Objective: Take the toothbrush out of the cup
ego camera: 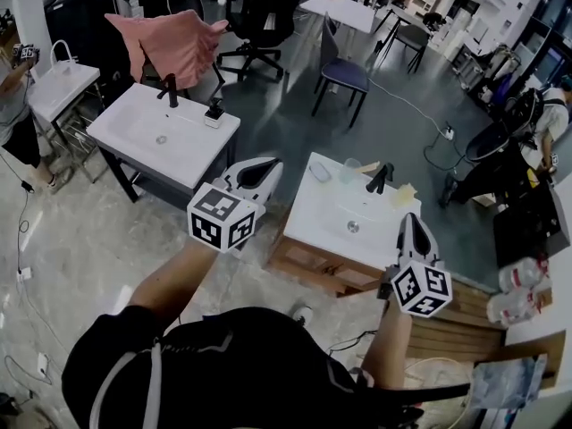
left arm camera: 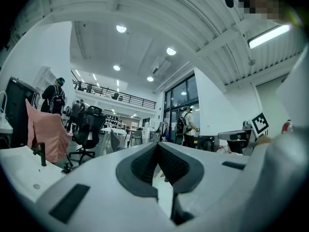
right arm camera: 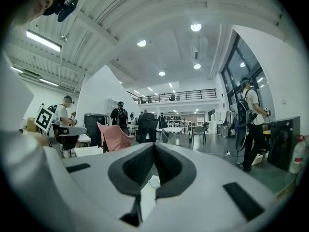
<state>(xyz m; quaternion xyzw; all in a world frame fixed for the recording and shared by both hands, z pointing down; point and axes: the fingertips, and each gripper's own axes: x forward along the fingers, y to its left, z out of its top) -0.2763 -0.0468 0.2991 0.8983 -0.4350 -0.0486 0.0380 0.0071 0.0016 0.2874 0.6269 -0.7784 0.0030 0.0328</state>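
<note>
A clear cup (ego camera: pixel 350 170) stands at the back of a white sink counter (ego camera: pixel 315 213), left of its black faucet (ego camera: pixel 380 179). The toothbrush is too small to make out from here. My left gripper (ego camera: pixel 271 165) is held in the air to the left of the counter, its jaws shut and empty. My right gripper (ego camera: pixel 410 219) hangs over the counter's right front corner, also shut with nothing in it. In the left gripper view (left arm camera: pixel 158 146) and the right gripper view (right arm camera: pixel 154 146) the dark pads meet, and both point level across the hall.
A second white sink (ego camera: pixel 192 146) with a black faucet stands at the left, with a pink cloth (ego camera: pixel 174 47) behind it. Office chairs (ego camera: pixel 344 70) and tables fill the far floor. People stand at the left and right edges. A wooden shelf (ego camera: pixel 474 324) with bottles (ego camera: pixel 518 280) is at my right.
</note>
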